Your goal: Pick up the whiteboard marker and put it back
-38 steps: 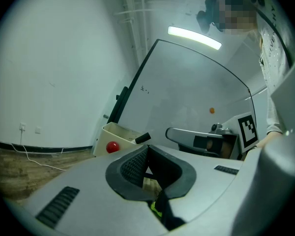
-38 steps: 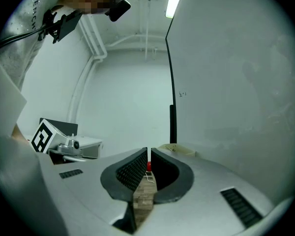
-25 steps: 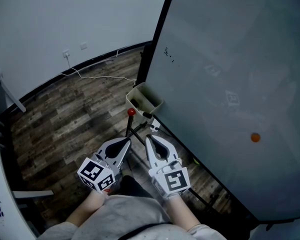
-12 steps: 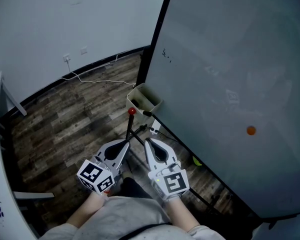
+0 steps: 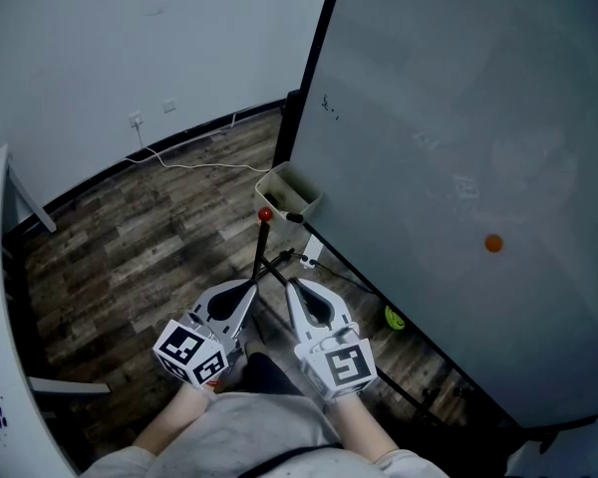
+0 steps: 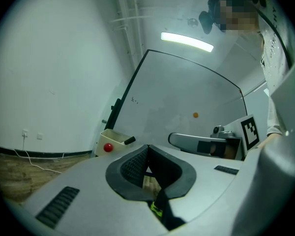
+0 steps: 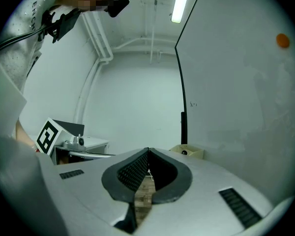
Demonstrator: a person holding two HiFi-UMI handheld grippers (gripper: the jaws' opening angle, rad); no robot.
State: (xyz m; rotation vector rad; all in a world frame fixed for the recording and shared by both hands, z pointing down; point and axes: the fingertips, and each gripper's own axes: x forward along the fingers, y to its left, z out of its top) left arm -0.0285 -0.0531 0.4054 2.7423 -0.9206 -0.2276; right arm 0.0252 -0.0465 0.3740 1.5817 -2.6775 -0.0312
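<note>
Beside the board's corner: marker in bin

Marker sticks out of the bin. Left tongs and right tongs are both closed, empty, low and well short of it. That fits before a pick or after the return, so I'd just hold steady.

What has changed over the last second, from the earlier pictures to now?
Almost nothing. The orange dot on the whiteboard sits slightly higher in the head view, so the camera probably tilted. Nothing was gripped or released. The left gripper and right gripper stay side by side, jaws together and empty, short of the tray and marker.
</note>
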